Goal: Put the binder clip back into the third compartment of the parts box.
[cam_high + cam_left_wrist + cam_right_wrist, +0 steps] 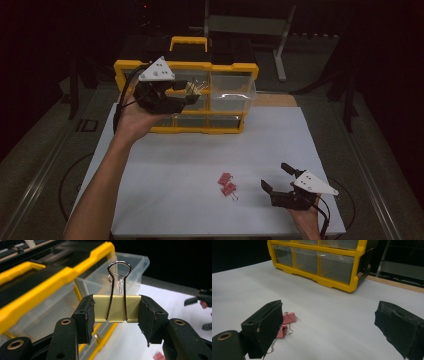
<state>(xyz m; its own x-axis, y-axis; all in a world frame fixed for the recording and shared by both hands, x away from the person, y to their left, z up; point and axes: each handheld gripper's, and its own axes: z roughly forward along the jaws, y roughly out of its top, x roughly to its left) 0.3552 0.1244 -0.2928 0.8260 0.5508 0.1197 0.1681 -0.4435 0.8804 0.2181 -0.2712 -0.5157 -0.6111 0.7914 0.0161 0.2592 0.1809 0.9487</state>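
While the left gripper (116, 312) hangs raised in front of a yellow-framed plastic organizer with clear drawers (227, 100), its two black padded jaws press on the ends of a pale yellow metal binder clip with silver wire handles (116, 312). The clip sits squarely between the pads, handles pointing up and away from the hand, just before one clear drawer (130, 267) that stands pulled out from the upper part of the organizer. In the high view the same clip (195, 88) shows at the tip of the left gripper (187, 95), level with the upper drawers. The organizer stands at the far edge of a white table top (190, 160). Near the front edge of that table, the right gripper (276, 179) rests low with its jaws spread wide and nothing between them. Two pink binder clips (226, 183) lie together on the white surface just beside it, near its left jaw in the right gripper view (285, 323).
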